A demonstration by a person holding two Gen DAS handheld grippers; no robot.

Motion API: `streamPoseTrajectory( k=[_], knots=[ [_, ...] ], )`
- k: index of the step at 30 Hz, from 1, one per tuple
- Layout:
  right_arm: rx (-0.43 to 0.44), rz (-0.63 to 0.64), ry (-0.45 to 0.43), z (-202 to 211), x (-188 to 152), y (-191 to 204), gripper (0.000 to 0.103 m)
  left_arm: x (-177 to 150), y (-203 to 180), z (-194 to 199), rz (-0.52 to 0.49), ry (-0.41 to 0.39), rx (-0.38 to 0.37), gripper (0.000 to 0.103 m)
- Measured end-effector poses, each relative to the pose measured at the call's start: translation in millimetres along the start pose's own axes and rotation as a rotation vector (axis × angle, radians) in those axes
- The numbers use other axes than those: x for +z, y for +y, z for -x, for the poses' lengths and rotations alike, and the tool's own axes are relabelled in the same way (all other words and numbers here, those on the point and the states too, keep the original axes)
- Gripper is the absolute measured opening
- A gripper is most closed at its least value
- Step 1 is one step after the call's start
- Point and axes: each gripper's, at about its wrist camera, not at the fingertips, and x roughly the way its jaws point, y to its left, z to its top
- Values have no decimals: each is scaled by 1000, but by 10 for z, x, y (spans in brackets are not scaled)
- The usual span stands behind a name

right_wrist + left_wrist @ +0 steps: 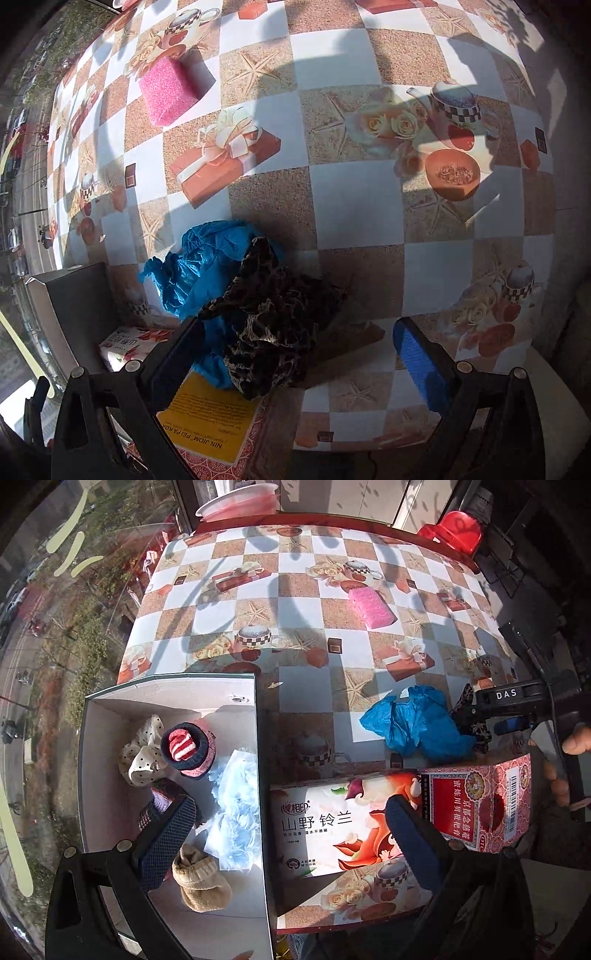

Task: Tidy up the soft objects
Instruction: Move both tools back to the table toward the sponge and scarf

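Checkered oilcloth printed with teapots, roses and gift boxes covers the table [354, 657], seen from both wrist views.

Left wrist view: the left gripper [291, 834] points down with its jaws spread wide and nothing between the pads. Its left finger hangs over the open white box [166, 698] in the lower left of the frame; its right finger hangs over the tissue pack [325, 823] at lower centre. Inside the box lie a dotted cream cloth [142, 755], a red-and-white striped sock rolled in a navy cuff [188, 749], a pale blue fluffy cloth [236, 805] and a beige sock [201, 882]. A red patterned medicine carton [480, 801] touches the tissue pack on its right. Above the carton, at right centre, a blue plastic glove [413, 723] lies crumpled on the table. A pink sponge [371, 605] sits well apart in the upper centre. The right gripper [491, 716] enters from the right edge, held by a hand [576, 738].

Right wrist view: the right gripper [295, 354] also stands wide with nothing held. A dark leopard-print cloth [273, 325] lies between its fingers, overlapping the blue plastic glove [199, 266] at lower centre; whether the pads touch it cannot be told. The pink sponge [170, 92] appears at upper left.
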Motion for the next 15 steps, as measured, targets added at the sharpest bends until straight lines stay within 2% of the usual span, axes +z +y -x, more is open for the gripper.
streamPoseTrajectory(
  k=[2,4,9,10,13,15],
  knots=[
    [-37,-6,31,-147,26,-98,103,132,-68,-42,-9,11,2,103],
    [-76,-33,22,-181,12,-264,103,253,-115,-80,-4,23,-11,103],
    [-227,-127,-72,-7,-80,-863,103,595,-262,-194,-3,55,-28,103],
    [-236,-159,-98,61,-107,-1005,103,664,-292,-214,-4,60,-30,103],
    [-163,-242,-161,239,-219,-1313,103,882,-384,-279,-5,74,-49,103],
    [-86,-244,-196,316,-300,-1364,103,1036,-456,-342,-10,83,-59,103]
  ],
)
